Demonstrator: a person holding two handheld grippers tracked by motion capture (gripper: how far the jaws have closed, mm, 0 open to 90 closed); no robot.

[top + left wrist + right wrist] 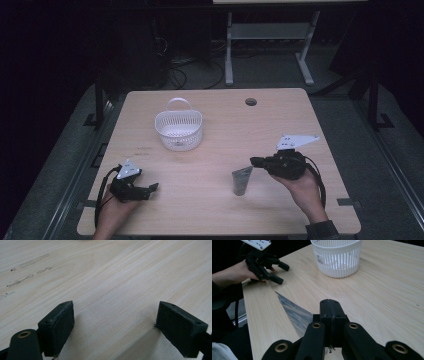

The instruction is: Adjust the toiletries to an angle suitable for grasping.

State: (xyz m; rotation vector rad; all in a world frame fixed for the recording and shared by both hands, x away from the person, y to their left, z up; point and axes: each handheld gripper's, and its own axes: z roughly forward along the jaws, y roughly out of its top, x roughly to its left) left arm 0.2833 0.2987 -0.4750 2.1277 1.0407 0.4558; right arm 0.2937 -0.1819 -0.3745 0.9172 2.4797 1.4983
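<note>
A flat grey tube (242, 181) lies on the wooden table (210, 210) at front centre, its wide end up against my right gripper (254, 161). In the right gripper view that gripper (329, 305) has its jaws pressed together. The tube (292, 310) runs out from under them to the left, apparently pinched by its edge. My left gripper (150, 190) rests low at the front left with its jaws wide apart over bare wood (115, 315). It also shows far off in the right gripper view (279, 272). A white slatted basket (178, 131) with a handle stands at the back centre.
The basket (337, 260) looks empty through its slats. A round cable hole (251, 102) sits near the table's far edge. Faint marks (27, 277) stain the wood ahead of the left gripper. Table legs and cables stand on the floor beyond.
</note>
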